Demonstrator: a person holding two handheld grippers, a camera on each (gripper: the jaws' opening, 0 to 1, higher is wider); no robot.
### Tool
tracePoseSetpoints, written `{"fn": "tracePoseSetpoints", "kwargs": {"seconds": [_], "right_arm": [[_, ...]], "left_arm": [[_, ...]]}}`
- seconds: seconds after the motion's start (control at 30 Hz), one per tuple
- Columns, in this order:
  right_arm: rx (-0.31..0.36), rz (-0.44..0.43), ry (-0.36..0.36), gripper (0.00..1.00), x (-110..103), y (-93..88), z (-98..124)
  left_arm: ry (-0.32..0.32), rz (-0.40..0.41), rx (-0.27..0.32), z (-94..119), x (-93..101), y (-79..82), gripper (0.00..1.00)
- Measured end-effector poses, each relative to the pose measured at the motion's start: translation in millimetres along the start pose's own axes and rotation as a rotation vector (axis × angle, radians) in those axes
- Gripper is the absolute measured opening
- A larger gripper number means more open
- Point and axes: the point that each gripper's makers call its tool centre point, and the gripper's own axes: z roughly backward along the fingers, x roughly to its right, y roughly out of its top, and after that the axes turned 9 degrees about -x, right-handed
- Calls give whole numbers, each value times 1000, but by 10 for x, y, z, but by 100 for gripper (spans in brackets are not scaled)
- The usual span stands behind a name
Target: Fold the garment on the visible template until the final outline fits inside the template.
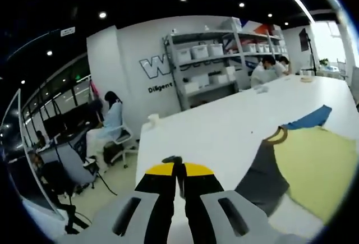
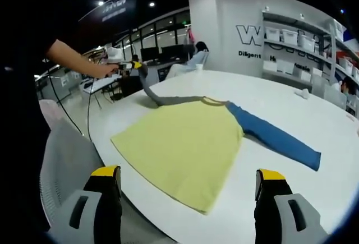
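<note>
A shirt with a yellow body (image 2: pixel 185 143), a blue sleeve (image 2: pixel 275 134) and a grey sleeve (image 2: pixel 168 100) lies flat on the white table (image 2: pixel 269 98). The grey sleeve's end is lifted off the table, and my left gripper (image 2: pixel 133 65), held by a person's hand, is shut on it at the far left corner. In the left gripper view the jaws (image 1: pixel 178 168) stand closed, with the grey sleeve (image 1: pixel 262 176), collar (image 1: pixel 277 136) and yellow body (image 1: pixel 317 168) to the right. My right gripper (image 2: pixel 188 178) hangs open over the shirt's near hem, holding nothing.
The table's near edge runs just under the shirt's hem. A white cup (image 1: pixel 152 119) stands at a far table corner, and a small white object (image 2: pixel 303 93) lies beyond the blue sleeve. Office chairs (image 1: pixel 61 168), seated people and shelves with bins (image 1: pixel 207 59) surround the table.
</note>
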Motion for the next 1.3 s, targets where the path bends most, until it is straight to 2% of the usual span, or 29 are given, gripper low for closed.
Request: {"fn": "tracePoseSetpoints", "kwargs": {"seconds": [0.23, 0.4, 0.6, 0.73, 0.87, 1.03, 1.3], "right_arm": [[-12, 4, 2, 99, 18, -20, 4], [-15, 5, 3, 99, 3, -24, -3], [-40, 36, 9, 99, -28, -46, -13], [-37, 37, 9, 98, -37, -35, -4], [-56, 48, 15, 98, -51, -72, -9], [-57, 62, 15, 98, -35, -19, 0], [-55, 79, 19, 98, -16, 59, -13]], "left_arm": [[6, -24, -36, 49, -12, -217, 3], [38, 24, -59, 103, -112, -391, 3], [43, 57, -86, 165, -84, -604, 3], [49, 77, -110, 202, -74, -798, 4], [61, 92, -134, 153, -162, -1023, 4], [73, 120, -165, 268, -113, -1209, 4], [89, 138, -195, 400, -18, -1399, 4]]}}
